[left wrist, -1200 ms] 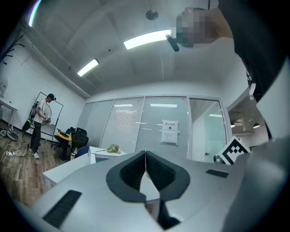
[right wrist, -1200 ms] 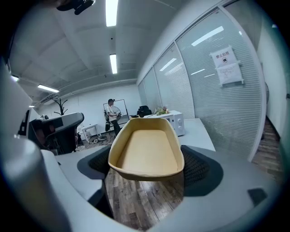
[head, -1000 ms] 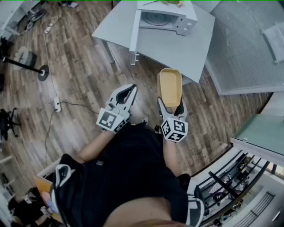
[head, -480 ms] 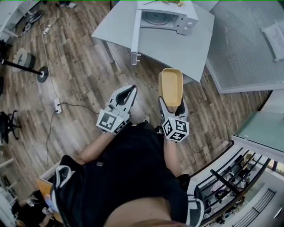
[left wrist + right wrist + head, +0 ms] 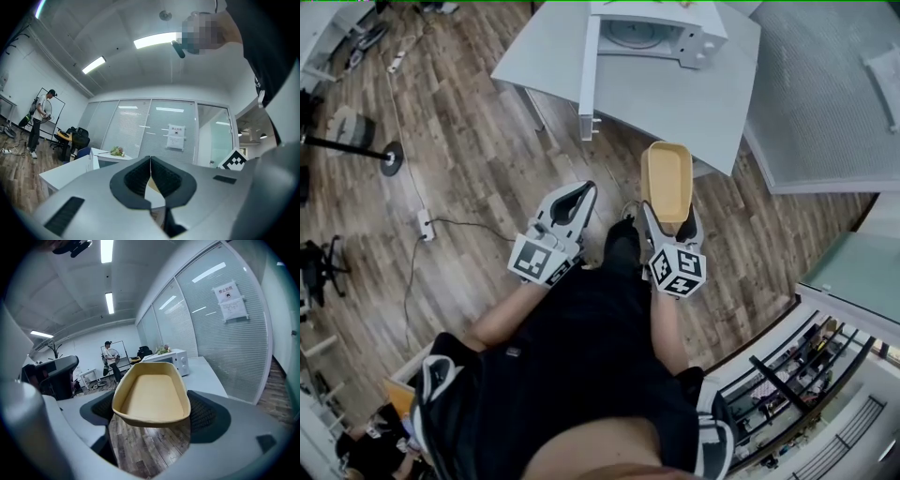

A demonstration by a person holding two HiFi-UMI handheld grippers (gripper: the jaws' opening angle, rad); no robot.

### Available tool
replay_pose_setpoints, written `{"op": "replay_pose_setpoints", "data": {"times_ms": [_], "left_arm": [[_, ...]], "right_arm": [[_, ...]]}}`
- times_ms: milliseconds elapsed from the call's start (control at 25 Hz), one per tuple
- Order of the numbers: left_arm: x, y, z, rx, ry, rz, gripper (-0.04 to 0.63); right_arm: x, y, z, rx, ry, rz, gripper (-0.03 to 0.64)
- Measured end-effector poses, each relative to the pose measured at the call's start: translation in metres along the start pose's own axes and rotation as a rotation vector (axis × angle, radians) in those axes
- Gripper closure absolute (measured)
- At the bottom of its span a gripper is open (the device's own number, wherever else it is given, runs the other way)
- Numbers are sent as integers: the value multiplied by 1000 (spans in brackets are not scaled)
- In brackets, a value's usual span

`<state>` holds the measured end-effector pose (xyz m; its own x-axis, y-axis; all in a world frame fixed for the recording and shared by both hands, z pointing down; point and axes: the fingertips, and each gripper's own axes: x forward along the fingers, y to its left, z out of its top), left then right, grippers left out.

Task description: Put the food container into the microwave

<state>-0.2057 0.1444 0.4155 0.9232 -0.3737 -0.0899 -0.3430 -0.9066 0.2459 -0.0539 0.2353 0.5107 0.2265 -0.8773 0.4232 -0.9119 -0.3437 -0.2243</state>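
Room: an office with a wood-plank floor (image 5: 469, 159), glass partition walls, and a white bench (image 5: 675, 94) just ahead of the person.
Microwave: the microwave (image 5: 661, 33) stands at the far end of the bench. Its door (image 5: 589, 66) is swung wide to the left, so the cavity faces the person.
Food container: the empty tan food container (image 5: 667, 181) is in the air over the floor, at the near edge of the bench and well short of the microwave.
Step in hand: by my reading, carrying the container forward to the open cavity; nothing is inside yet.
Doing it well: keep the tray level and lined up lengthwise with the opening. Pass to the right of the open door so neither the tray nor the gripper clips it. Set the base flat on the cavity floor before letting go. The grip is only on the near end, so the far end may droop if moved fast.
Right fingers: the right gripper (image 5: 672, 223) has its fingers (image 5: 206, 416) closed against the two sides of the container's near end, bearing it alone.
Left fingers: the left gripper (image 5: 572, 199) has its pads pressed together with nothing between them, and hangs left of the container, apart from it.
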Motion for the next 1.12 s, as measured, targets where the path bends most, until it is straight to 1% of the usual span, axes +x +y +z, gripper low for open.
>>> {"op": "replay_pose_setpoints", "data": {"times_ms": [120, 280, 480, 680, 880, 1120], "left_arm": [[33, 9, -5, 11, 1, 16, 572], [93, 16, -6, 27, -13, 44, 572], [176, 24, -3, 28, -40, 111, 572], [229, 25, -3, 14, -64, 175, 572], [262, 41, -9, 26, -63, 219, 572], [299, 76, -12, 37, -75, 255, 572]], "right_arm": [[36, -23, 15, -16, 1, 15, 123], [86, -57, 46, -40, -1, 51, 123], [150, -103, 84, -85, 33, 130, 123], [209, -141, 110, -117, 60, 175, 123], [271, -157, 117, -160, 95, 186, 123], [357, -151, 121, -225, 130, 204, 123]]}}
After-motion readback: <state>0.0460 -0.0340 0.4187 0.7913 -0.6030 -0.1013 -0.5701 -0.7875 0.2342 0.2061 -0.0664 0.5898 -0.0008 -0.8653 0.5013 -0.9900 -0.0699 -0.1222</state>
